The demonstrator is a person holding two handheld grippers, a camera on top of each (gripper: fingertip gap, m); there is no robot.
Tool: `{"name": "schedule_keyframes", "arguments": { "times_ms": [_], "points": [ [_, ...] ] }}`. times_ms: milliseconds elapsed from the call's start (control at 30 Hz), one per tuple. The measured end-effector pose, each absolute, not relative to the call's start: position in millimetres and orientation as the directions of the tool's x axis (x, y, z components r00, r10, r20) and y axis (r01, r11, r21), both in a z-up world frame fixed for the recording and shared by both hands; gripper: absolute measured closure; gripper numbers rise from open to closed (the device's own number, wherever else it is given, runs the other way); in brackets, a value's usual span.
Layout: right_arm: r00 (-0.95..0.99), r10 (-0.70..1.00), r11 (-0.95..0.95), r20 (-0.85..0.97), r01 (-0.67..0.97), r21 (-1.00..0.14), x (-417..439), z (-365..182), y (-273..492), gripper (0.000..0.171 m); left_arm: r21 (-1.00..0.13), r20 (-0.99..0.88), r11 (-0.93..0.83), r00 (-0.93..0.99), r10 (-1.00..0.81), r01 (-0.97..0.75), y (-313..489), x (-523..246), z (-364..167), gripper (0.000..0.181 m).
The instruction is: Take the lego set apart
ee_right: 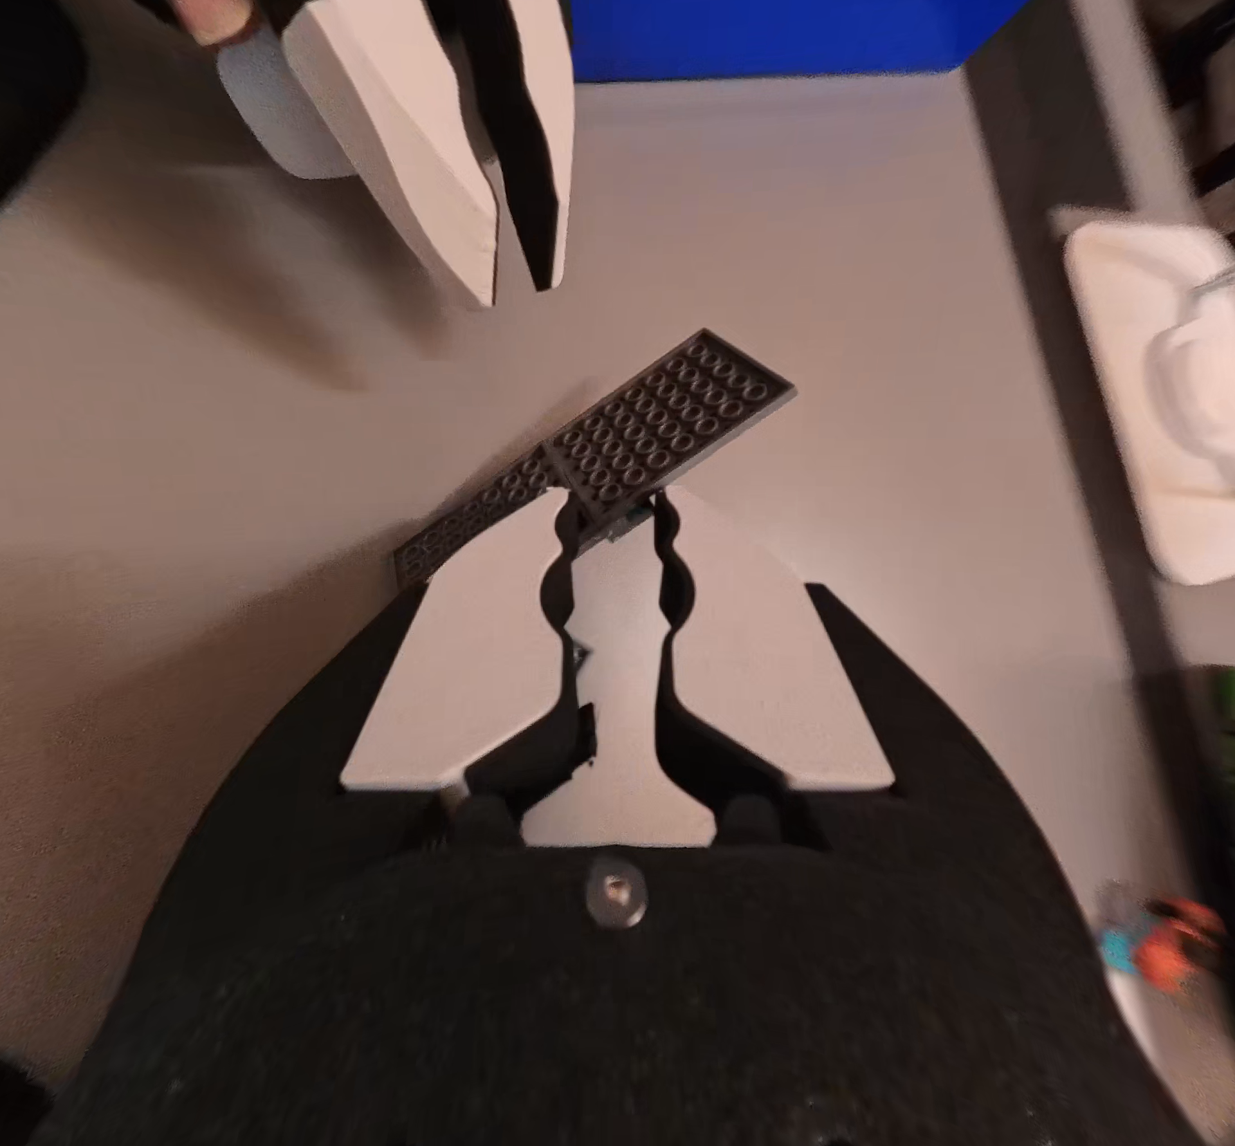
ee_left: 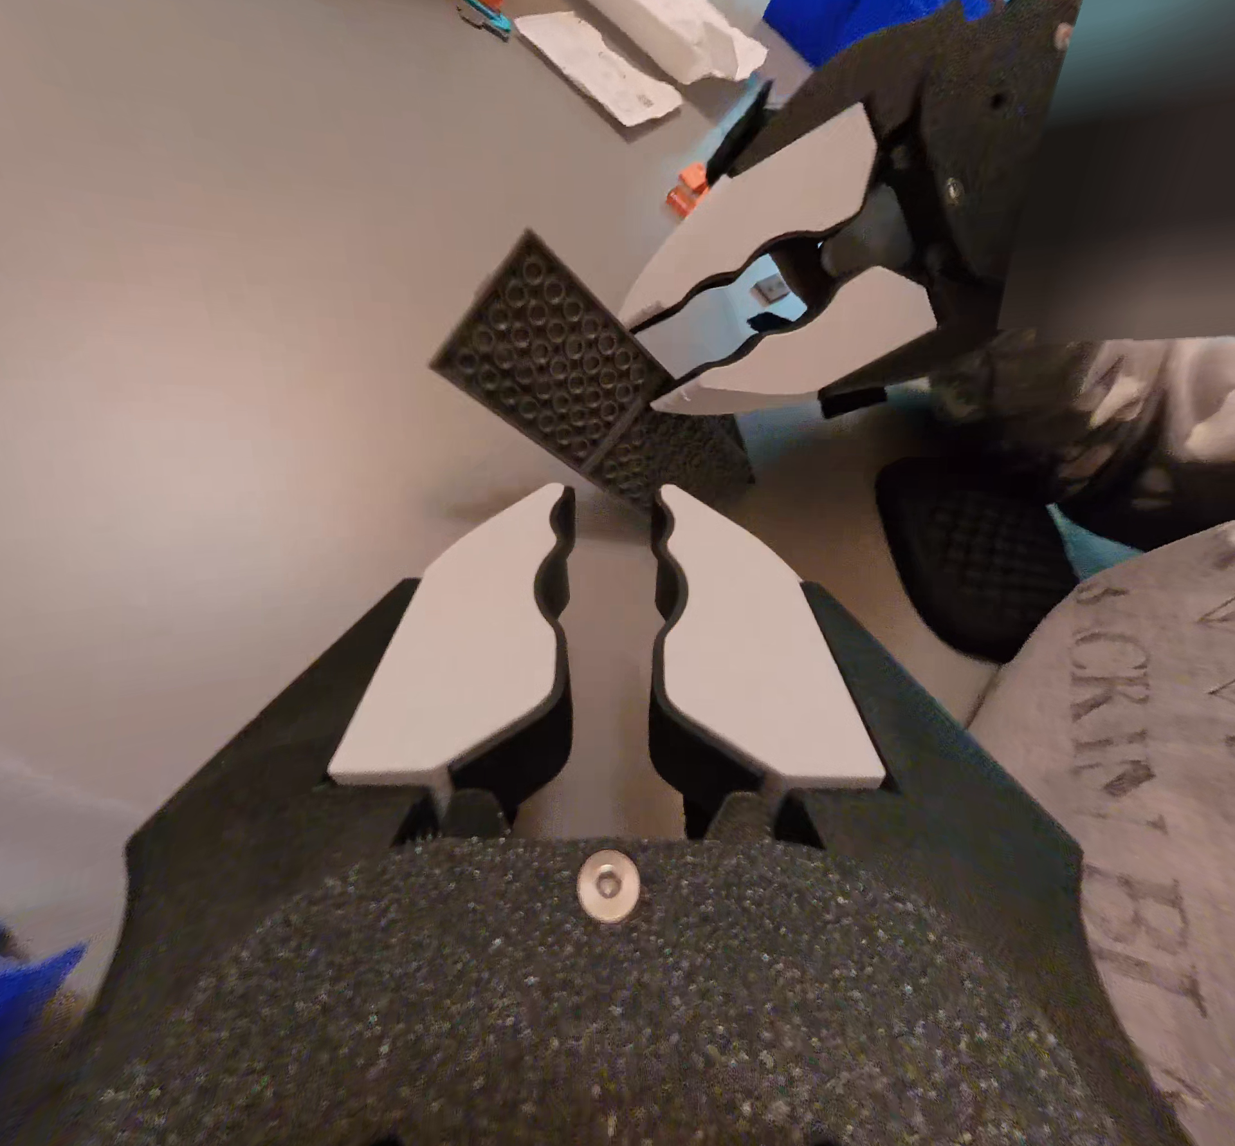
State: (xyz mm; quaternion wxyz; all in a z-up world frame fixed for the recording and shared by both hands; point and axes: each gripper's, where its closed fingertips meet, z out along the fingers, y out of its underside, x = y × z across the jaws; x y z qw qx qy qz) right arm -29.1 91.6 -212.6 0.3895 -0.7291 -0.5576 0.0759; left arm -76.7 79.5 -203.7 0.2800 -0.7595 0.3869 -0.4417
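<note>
Right hand-held gripper (ee_right: 611,499) is clamped on the edge of two joined dark grey studded plastic plates (ee_right: 641,439) held above the grey counter (ee_right: 869,445) (light, stiff); left hand-held gripper (ee_right: 514,295), nearly closed and empty at eleven o'clock, should pinch the free plate's rim.

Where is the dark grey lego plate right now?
The dark grey lego plate is held above the table at the right gripper's tips, the left gripper nearby.

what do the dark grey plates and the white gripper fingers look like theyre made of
Dark grey plates: probably hard moulded plastic with a matte finish, judging by the crisp edges and the regular rings on the face that shows. White fingers of the left gripper: apparently smooth, rigid matte plastic on black backing, with cleanly cut wavy edges; possibly printed, though I cannot tell.
</note>
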Motion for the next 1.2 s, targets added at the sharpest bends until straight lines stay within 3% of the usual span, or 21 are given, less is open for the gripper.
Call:
{"name": "schedule_keyframes", "arguments": {
  "times_ms": [100, 200, 300, 367, 400, 500, 700, 833, 933, 1067, 1200],
  "points": [
    [0.302, 0.737, 0.078, 0.604, 0.85, -0.52, -23, -193, 105, 0.15, -0.748, 0.534, -0.592, 0.258, -0.805, -0.299, 74, -72, -198, 0.159],
    [0.106, 0.565, 0.193, 0.818, 0.947, -0.256, -16, -179, 118, 0.15, -0.757, 0.519, -0.586, 0.28, -0.808, -0.288, 79, -72, -197, 0.159],
    [-0.11, 0.514, 0.248, 0.851, 0.968, -0.025, -11, -192, 125, 0.15, -0.784, 0.457, -0.545, 0.319, -0.83, -0.297, 84, -76, -196, 0.159],
    [-0.204, 0.515, 0.288, 0.832, 0.956, 0.057, -14, -207, 120, 0.149, -0.794, 0.408, -0.517, 0.351, -0.843, -0.319, 87, -79, -200, 0.158],
    [-0.235, 0.528, 0.306, 0.816, 0.949, 0.075, -16, -215, 115, 0.159, -0.799, 0.383, -0.503, 0.366, -0.848, -0.329, 88, -81, -202, 0.158],
    [-0.246, 0.589, 0.343, 0.769, 0.939, 0.038, -30, -235, 96, 0.164, -0.802, 0.348, -0.481, 0.378, -0.858, -0.353, 87, -82, -206, 0.158],
    [-0.05, 0.755, 0.273, 0.654, 0.93, -0.245, -48, -244, 73, 0.161, -0.782, 0.319, -0.461, 0.366, -0.874, -0.419, 81, -79, -220, 0.156],
    [0.191, 0.881, 0.064, 0.434, 0.86, -0.507, -37, -237, 70, 0.145, -0.776, 0.253, -0.421, 0.379, -0.89, -0.471, 82, -80, -229, 0.154],
    [0.308, 0.913, -0.07, 0.269, 0.766, -0.639, -18, -232, 68, 0.132, -0.776, 0.201, -0.38, 0.374, -0.905, -0.504, 81, -81, -234, 0.152],
    [0.358, 0.92, -0.15, 0.159, 0.696, -0.702, -9, -236, 53, 0.109, -0.766, 0.205, -0.388, 0.377, -0.903, -0.512, 82, -80, -240, 0.151],
    [0.378, 0.886, -0.107, 0.267, 0.728, -0.677, -11, -242, 54, 0.103, -0.763, 0.204, -0.386, 0.373, -0.905, -0.518, 82, -78, -243, 0.151]
  ]
}}
